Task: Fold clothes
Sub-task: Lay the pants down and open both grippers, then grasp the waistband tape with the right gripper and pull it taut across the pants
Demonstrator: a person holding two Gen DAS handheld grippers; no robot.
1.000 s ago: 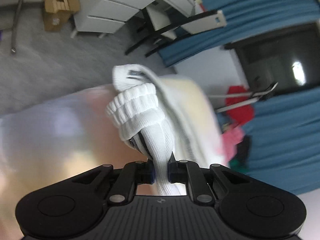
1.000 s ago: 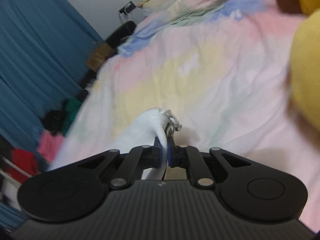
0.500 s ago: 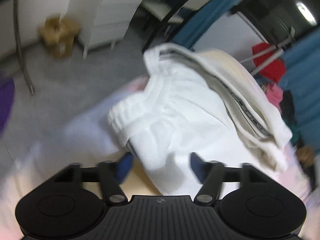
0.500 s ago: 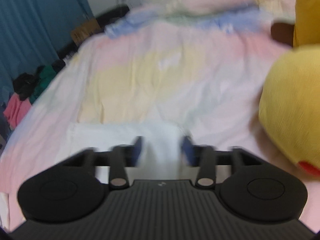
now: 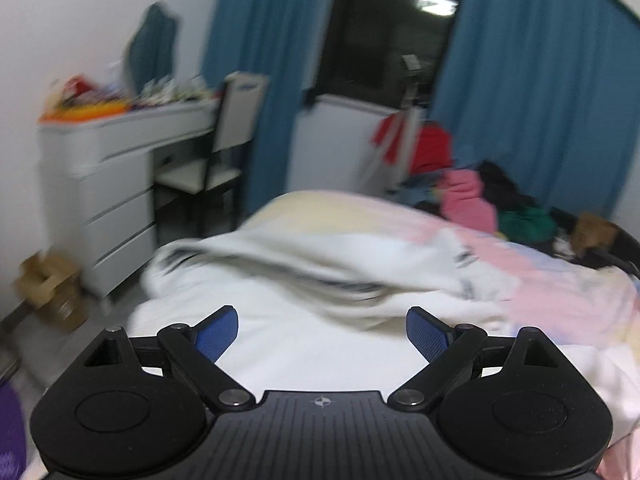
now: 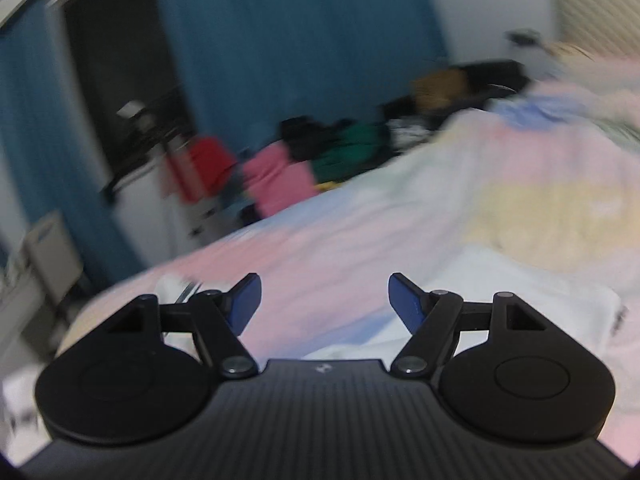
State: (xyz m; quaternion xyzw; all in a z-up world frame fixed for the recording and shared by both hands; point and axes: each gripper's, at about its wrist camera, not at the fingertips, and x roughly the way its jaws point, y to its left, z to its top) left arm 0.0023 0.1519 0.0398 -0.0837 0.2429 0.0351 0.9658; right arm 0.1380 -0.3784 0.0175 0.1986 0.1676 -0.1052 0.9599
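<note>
Both tongs — left tongs (image 5: 322, 334), right tongs (image 6: 325, 304) — are hanging apart and empty above the white garment (image 5: 304, 280) on the bed (image 6: 400, 232), likely between folds, needing a fresh edge grasp.

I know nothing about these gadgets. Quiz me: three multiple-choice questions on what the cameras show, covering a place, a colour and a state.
1. Where does the white garment lie?
A. on the bed
B. on the chair
C. on the floor

2. What colour are the curtains?
A. yellow
B. blue
C. white

3. How is the left gripper?
A. shut on cloth
B. shut on nothing
C. open

Answers:
1 A, it spreads over the pastel bed cover.
2 B, blue drapes flank the dark window.
3 C, its blue fingers stand wide apart, holding nothing.
</note>
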